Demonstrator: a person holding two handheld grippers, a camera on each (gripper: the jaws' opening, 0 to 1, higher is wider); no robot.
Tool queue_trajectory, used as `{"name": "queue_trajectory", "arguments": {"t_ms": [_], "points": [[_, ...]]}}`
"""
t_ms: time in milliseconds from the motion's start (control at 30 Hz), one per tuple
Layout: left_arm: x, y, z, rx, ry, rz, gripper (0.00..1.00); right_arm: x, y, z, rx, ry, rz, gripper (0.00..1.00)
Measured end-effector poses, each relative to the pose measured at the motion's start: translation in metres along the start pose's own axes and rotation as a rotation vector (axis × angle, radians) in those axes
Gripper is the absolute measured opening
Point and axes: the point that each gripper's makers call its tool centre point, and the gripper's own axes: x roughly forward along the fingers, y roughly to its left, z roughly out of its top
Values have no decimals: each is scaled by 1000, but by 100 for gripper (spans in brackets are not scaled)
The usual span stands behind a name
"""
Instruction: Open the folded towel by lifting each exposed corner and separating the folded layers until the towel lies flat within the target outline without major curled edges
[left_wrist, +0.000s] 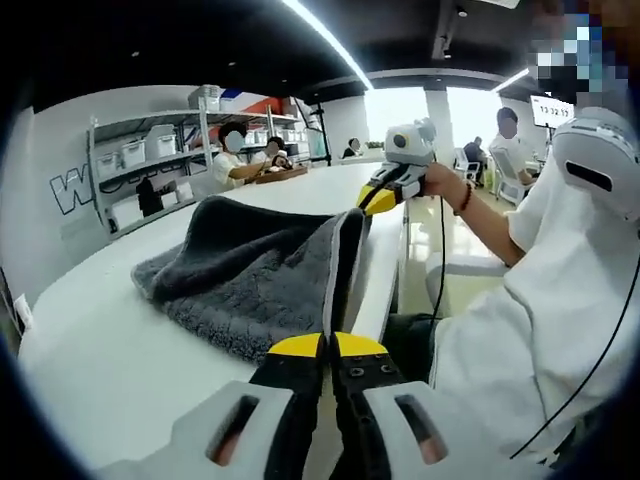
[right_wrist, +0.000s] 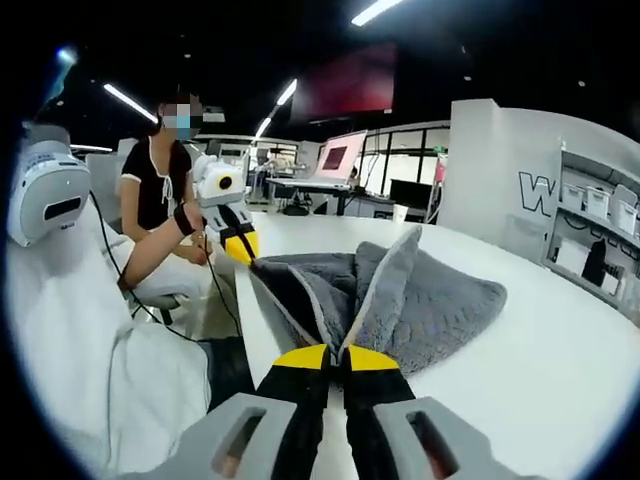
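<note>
A dark grey fluffy towel (left_wrist: 240, 280) with a paler border lies bunched on the white table (left_wrist: 110, 350). Its near edge is raised into a ridge. In the left gripper view, my left gripper (left_wrist: 327, 345) is shut on that raised border. Further along the same edge, my right gripper (left_wrist: 378, 196) pinches the towel with its yellow tips, a hand holding it. In the right gripper view, my right gripper (right_wrist: 338, 356) is shut on a lifted fold of the towel (right_wrist: 440, 290). The left gripper (right_wrist: 243, 248) grips the towel's far end there.
The table edge (left_wrist: 392, 270) runs just beside the towel, with a person in white (left_wrist: 540, 300) close against it. Cables hang from both grippers. Shelves with white bins (left_wrist: 140, 160) stand behind the table, and people sit at its far end (left_wrist: 235, 160). Bare tabletop (right_wrist: 560, 350) lies beyond the towel.
</note>
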Motion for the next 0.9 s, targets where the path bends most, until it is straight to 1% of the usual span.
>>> {"name": "queue_trajectory", "arguments": {"t_ms": [167,300,333,467,600,700,767,833,900], "points": [[-2,-1,-5,-5,19,-10,3,-1,1,-4,1,17,8,0],[-3,-1,-5,-14,18,-9,3,-2,2,-6,2,26,17,0],[-3,-1,-6,-10,24,-7,3,-2,4,-9,-2,40,26,0],[-3,-1,-8,-22,27,-15,3,-3,5,-12,2,53,35,0],[0,-2,-7,-3,34,-12,3,-1,5,-16,19,65,41,0],[0,-2,-5,-1,18,-13,3,-1,6,-15,-3,67,39,0],[0,-2,-5,-1,19,-17,3,-1,6,-14,-7,68,39,0],[1,-3,-4,6,14,-20,5,0,9,-16,-38,77,48,0],[2,-4,-3,8,10,-22,6,1,8,-15,-39,78,44,1]]}}
